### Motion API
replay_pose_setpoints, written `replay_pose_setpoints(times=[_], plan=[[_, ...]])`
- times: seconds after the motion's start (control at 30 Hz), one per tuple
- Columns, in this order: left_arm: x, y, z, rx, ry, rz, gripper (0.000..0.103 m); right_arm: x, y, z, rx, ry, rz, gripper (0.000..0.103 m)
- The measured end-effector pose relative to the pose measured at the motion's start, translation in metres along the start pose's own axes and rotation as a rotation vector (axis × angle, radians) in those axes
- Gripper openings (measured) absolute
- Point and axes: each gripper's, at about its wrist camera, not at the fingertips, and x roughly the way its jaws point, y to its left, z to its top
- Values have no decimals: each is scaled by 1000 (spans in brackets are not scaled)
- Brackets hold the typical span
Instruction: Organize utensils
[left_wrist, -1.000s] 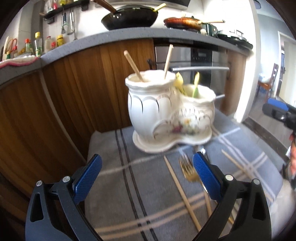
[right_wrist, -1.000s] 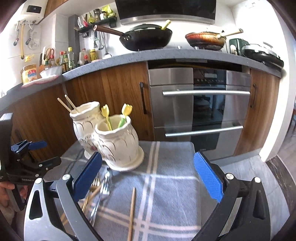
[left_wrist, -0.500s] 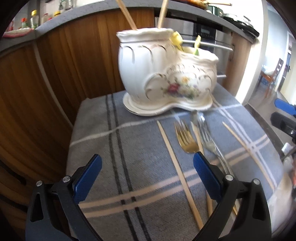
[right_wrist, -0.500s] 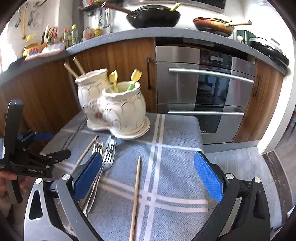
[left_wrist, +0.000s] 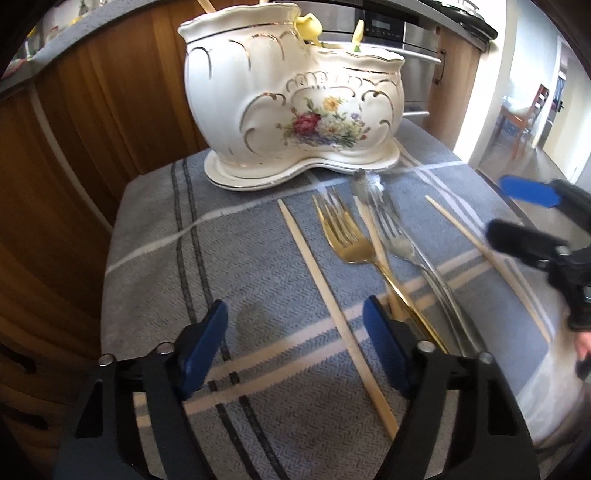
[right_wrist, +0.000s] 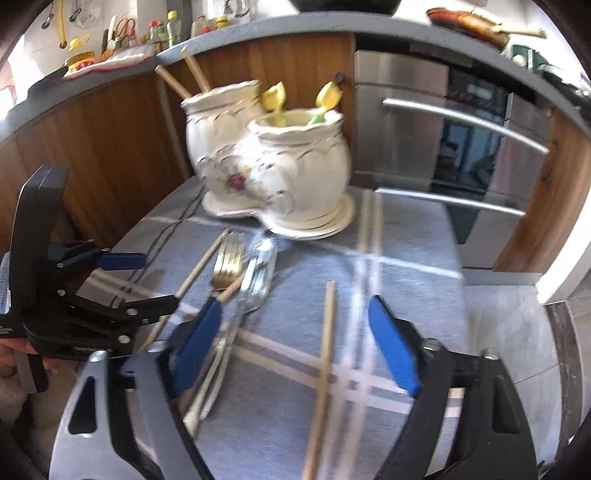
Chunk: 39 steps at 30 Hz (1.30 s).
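Observation:
A white flowered ceramic holder (left_wrist: 295, 103) with two pots stands at the back of the grey cloth; it also shows in the right wrist view (right_wrist: 273, 162), with two chopsticks (right_wrist: 184, 77) and two yellow-handled utensils (right_wrist: 273, 99) in it. On the cloth lie a gold fork (left_wrist: 351, 240), a silver fork (left_wrist: 402, 236), a silver spoon (left_wrist: 364, 184) and loose chopsticks (left_wrist: 328, 295). My left gripper (left_wrist: 295, 347) is open and empty, low over one chopstick. My right gripper (right_wrist: 295, 347) is open and empty over another chopstick (right_wrist: 325, 350).
The grey plaid cloth (left_wrist: 184, 258) covers a small table in front of wooden cabinets (left_wrist: 92, 110) and a steel oven (right_wrist: 443, 140). The counter above holds pans and bottles. The floor drops away right of the cloth (right_wrist: 509, 325).
Both grippers have dropped lower and moved in toward the utensils on the cloth. Both stay open and empty.

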Motion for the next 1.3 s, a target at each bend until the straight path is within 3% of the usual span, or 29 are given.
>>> replay_pose_setpoints(times=[0.23,0.33,0.4,0.87,1.3], plan=[[3,-6,-2,29,14,-37,44,28,17,7,28,87,114,27],[4,-5,-2,47,15,-30,27,40,22,9,33,117,133,17],[5,-4,-1,54,20,-27,18,47,22,10,44,130,137,16],[7,-1,0,38,11,-40,18,74,25,18,47,149,59,6],[7,0,0,43,9,-43,16,47,6,14,104,85,115,3]])
